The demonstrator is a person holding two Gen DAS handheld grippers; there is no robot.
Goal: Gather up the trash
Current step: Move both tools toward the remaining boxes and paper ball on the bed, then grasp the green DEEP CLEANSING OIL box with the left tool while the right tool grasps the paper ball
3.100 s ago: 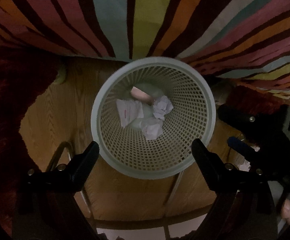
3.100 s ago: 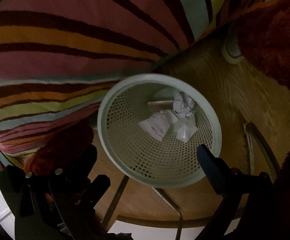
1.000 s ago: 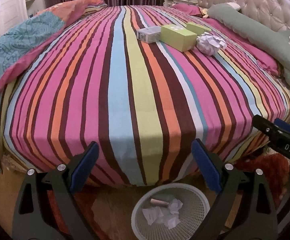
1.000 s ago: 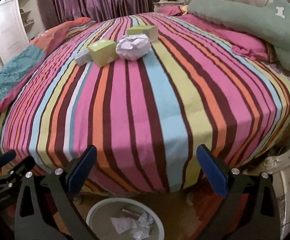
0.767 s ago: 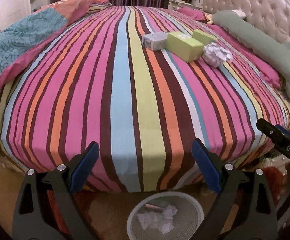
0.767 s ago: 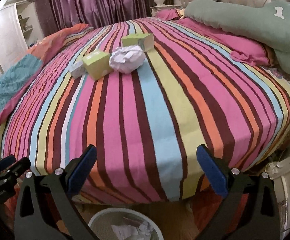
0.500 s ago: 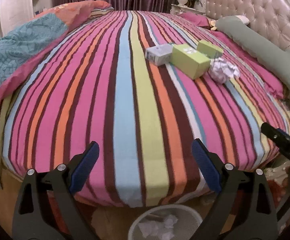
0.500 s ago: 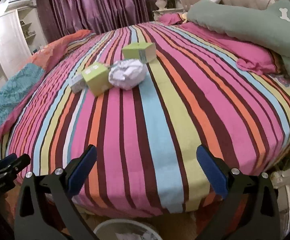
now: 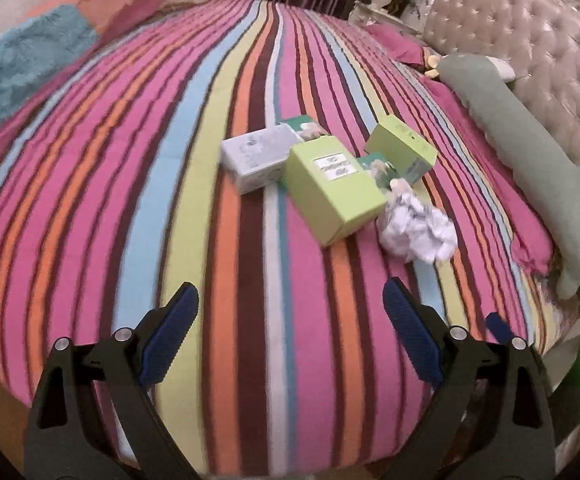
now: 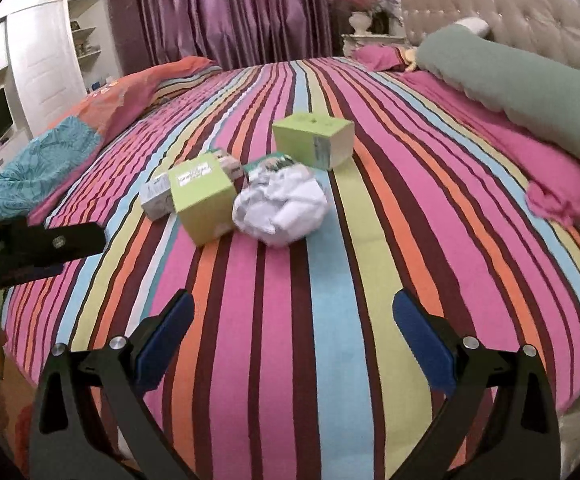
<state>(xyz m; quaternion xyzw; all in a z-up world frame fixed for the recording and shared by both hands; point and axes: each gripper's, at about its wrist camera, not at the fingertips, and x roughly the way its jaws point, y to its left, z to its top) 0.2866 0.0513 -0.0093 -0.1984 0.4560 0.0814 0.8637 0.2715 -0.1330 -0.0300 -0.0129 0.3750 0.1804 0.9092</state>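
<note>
On the striped bedspread lies a cluster of trash: a crumpled white paper ball, a green box, a second green box, a grey-white box and small printed packets. My left gripper is open and empty, over the bed short of the cluster. My right gripper is open and empty, also short of the paper ball. The left gripper also shows in the right wrist view.
A long green pillow and a pink pillow lie on the right by the tufted headboard. A teal and orange blanket lies on the left. Purple curtains and a white cabinet stand behind.
Both grippers have risen from over the white waste basket on the floor and moved forward over the bed toward the trash cluster. The basket has dropped out of view. Both stay open.
</note>
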